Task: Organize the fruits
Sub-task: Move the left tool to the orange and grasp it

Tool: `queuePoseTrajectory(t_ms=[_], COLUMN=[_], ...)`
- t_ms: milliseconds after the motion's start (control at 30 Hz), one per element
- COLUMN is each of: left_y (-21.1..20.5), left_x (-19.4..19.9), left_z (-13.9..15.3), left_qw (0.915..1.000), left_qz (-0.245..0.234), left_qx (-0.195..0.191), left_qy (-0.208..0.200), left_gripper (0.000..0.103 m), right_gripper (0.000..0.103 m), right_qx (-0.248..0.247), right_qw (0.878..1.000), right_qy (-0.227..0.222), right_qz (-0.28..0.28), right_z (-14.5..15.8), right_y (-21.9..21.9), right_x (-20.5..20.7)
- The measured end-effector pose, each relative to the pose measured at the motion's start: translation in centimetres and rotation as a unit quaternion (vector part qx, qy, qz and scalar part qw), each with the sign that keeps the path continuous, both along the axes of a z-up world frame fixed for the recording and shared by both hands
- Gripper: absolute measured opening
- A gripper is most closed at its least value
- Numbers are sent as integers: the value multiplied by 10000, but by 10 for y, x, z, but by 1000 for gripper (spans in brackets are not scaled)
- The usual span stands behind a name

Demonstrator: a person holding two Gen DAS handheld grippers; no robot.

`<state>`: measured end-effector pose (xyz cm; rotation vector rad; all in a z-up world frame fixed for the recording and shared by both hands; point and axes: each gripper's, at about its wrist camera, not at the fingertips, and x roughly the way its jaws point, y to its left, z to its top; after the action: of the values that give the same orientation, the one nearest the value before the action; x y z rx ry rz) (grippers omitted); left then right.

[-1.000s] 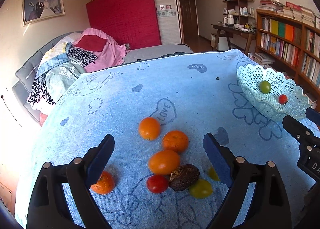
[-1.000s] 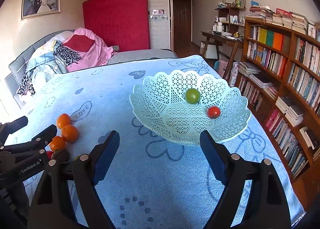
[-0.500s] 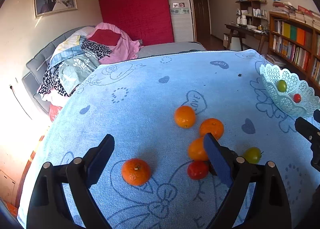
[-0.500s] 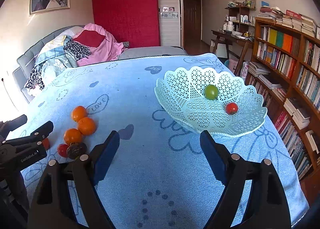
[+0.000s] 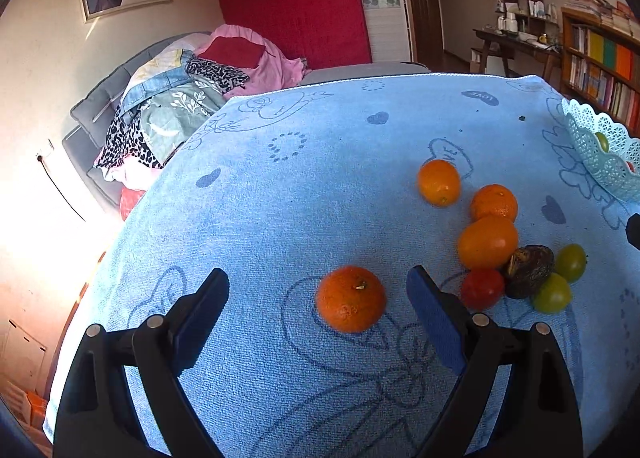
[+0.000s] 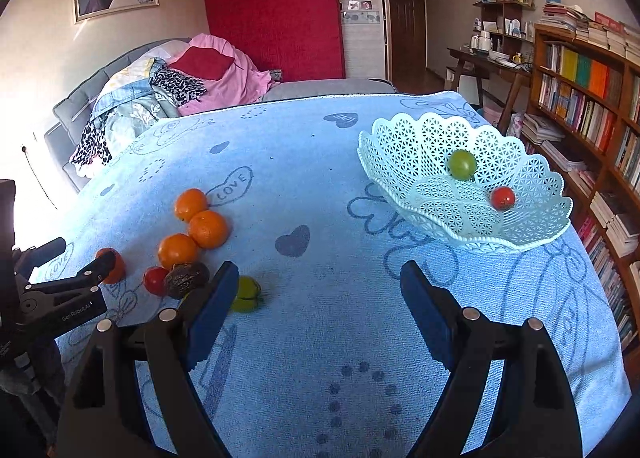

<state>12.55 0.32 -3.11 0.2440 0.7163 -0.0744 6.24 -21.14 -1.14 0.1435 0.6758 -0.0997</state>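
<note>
My left gripper point(image 5: 318, 290) is open over the blue cloth, and a lone orange point(image 5: 351, 299) lies between its fingers, nearer the right one. To its right lie three more oranges point(image 5: 487, 242), a red tomato point(image 5: 482, 289), a dark brown fruit point(image 5: 529, 271) and two green tomatoes point(image 5: 553, 293). My right gripper point(image 6: 319, 290) is open and empty above the cloth; a green tomato point(image 6: 246, 294) lies by its left finger. The pale lattice basket point(image 6: 412, 162) at the right holds a green tomato point(image 6: 461, 164) and a red one point(image 6: 503, 198).
The blue cloth point(image 6: 320, 162) covers the table. A bookshelf point(image 6: 592, 98) stands close to the table's right edge. A bed with piled clothes point(image 6: 160, 94) lies behind the far left edge. The left gripper's body point(image 6: 60, 298) shows at the right wrist view's left.
My left gripper has swung left, so the lone orange now lies between its fingers and the fruit cluster sits to its right. My right gripper has also shifted left, away from the basket.
</note>
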Motion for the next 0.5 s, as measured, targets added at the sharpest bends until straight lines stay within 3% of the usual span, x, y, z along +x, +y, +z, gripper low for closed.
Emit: queuePoseTrajectory(t_ms=[500], left_y=[15], left_x=[19], left_z=[-15], left_qw=[9968], left_qz=[102], left_qx=[-348], left_qy=[715], left_gripper=[89], right_gripper=[84], right_qx=[283], right_qw=[9990], right_qy=[212], right_qz=[283], right_z=[-12], right_y=[8], right_x=[5])
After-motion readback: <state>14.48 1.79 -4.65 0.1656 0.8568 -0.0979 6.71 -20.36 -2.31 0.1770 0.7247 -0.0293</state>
